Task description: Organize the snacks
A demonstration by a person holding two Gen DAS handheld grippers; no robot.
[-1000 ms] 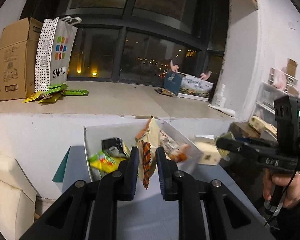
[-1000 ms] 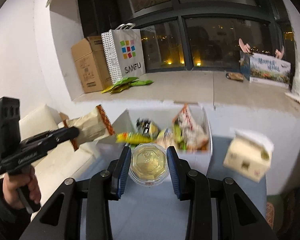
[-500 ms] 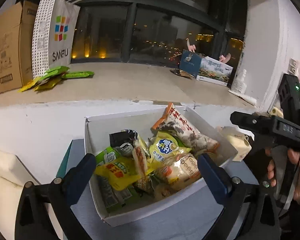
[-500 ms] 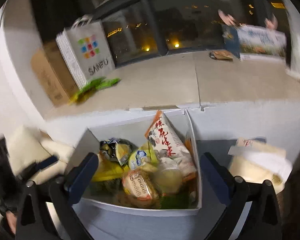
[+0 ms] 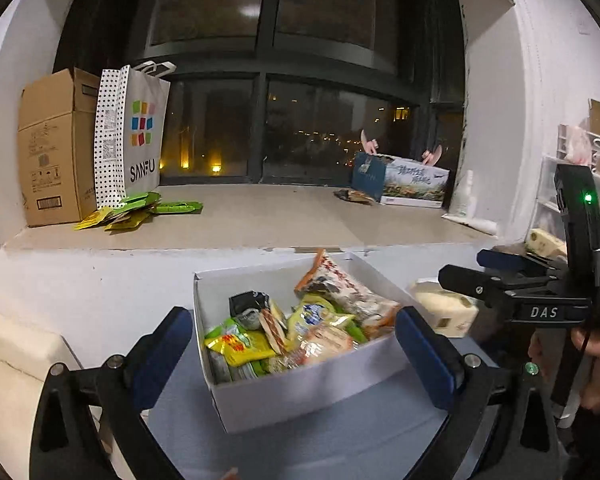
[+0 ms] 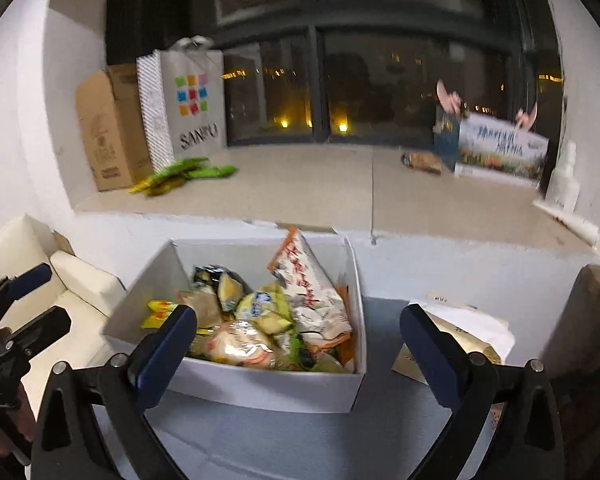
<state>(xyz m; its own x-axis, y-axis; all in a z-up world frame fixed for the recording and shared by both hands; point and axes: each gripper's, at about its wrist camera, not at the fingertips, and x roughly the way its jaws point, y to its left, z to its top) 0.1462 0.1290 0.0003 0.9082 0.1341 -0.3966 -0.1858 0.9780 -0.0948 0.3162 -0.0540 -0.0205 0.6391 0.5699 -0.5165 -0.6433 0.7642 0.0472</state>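
Both snacks dropped since earlier, left tongs (image 5: 294, 350) and right tongs (image 6: 298, 346) gaping empty — one white box (image 5: 300, 390), perhaps eight packets.

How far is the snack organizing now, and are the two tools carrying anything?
Done: the white box on the table is filled with snack packets, among them a yellow packet and a large white and orange bag. In hand: nothing; the left tool and right tool have just opened and stand empty. Left: green packets lie on the windowsill, perhaps waiting.
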